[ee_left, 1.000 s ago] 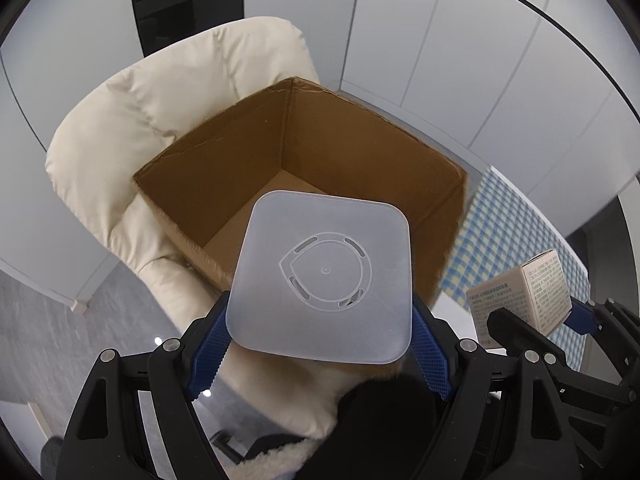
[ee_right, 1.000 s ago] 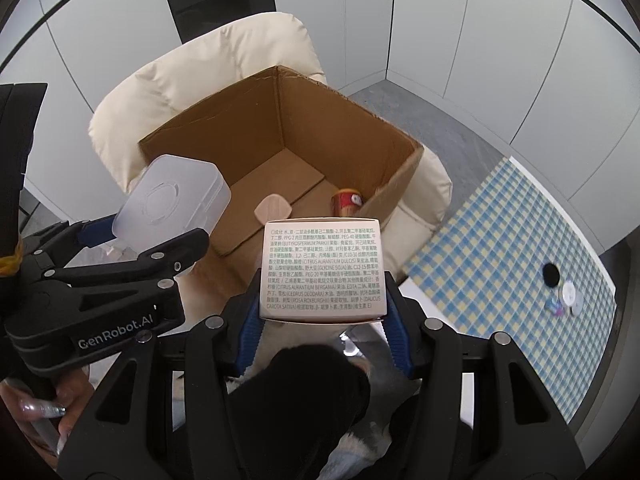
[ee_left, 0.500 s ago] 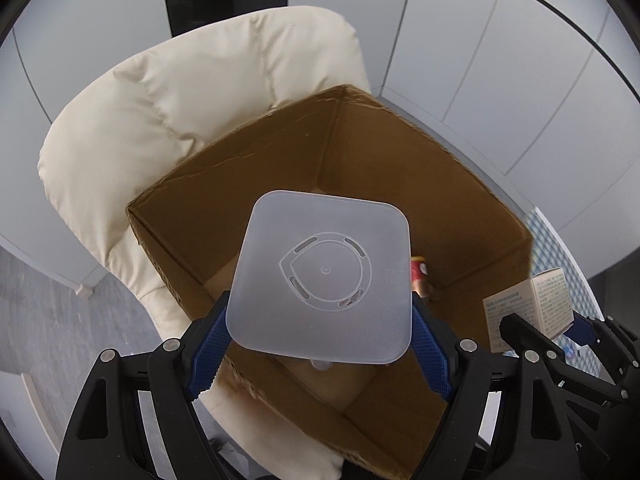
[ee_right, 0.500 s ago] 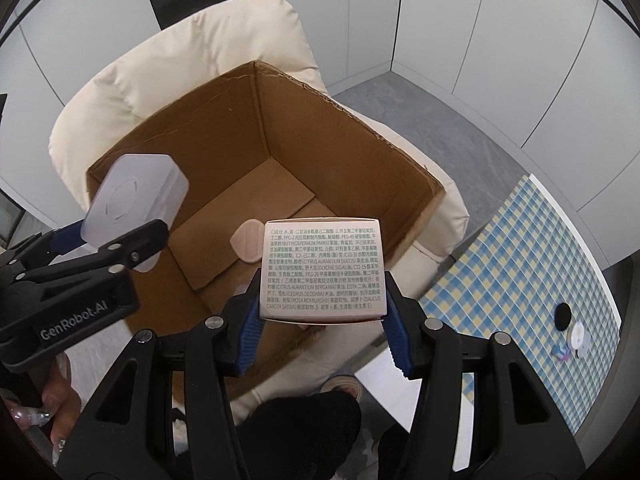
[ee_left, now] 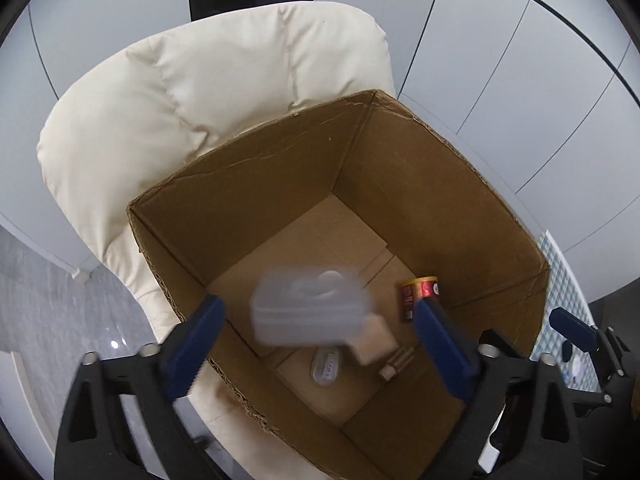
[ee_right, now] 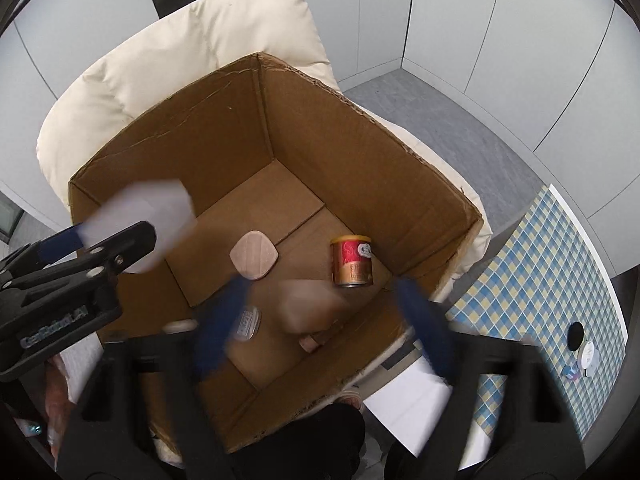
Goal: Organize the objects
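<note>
Blue-padded left gripper [ee_left: 320, 340] and right gripper [ee_right: 324, 324], fingers spread, poised above cardboard box [ee_left: 432, 184].

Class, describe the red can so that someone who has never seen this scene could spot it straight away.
Find the big open cardboard box standing on the cream padded chair. On the box floor, near its right-hand wall in the right wrist view, lies the red can. It is the only red and gold cylinder there; the items beside it are pale, flat or blurred.
</note>
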`<state>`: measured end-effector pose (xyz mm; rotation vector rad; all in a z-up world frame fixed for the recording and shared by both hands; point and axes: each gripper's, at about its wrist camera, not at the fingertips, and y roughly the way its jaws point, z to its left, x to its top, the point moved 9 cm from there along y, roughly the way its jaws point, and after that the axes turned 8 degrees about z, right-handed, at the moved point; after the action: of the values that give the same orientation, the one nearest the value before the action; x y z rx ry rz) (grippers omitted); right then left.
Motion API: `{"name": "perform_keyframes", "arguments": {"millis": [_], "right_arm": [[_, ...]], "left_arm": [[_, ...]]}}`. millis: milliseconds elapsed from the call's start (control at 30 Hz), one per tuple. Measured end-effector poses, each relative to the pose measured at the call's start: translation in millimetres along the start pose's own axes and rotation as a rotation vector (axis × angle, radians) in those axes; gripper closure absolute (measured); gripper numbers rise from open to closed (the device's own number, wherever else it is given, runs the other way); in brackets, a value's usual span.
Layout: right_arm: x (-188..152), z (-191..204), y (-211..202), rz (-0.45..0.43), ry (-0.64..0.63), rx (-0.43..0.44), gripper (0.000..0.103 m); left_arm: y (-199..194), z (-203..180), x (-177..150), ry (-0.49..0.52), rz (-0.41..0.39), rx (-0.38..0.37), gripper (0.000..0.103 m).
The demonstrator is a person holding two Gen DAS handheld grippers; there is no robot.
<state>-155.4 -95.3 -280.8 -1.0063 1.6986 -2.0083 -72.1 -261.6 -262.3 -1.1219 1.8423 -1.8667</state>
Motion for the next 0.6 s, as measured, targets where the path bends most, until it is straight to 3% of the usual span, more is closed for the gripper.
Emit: {"name": "perform_keyframes", "arguments": {"millis": [600], "right_arm": [[-6, -7, -18, -0.025, 0.024, -0.018, 0.006]], "left_arm": [[-11, -1, -10, 0.021, 0.003, -0.005, 0.003]]}}
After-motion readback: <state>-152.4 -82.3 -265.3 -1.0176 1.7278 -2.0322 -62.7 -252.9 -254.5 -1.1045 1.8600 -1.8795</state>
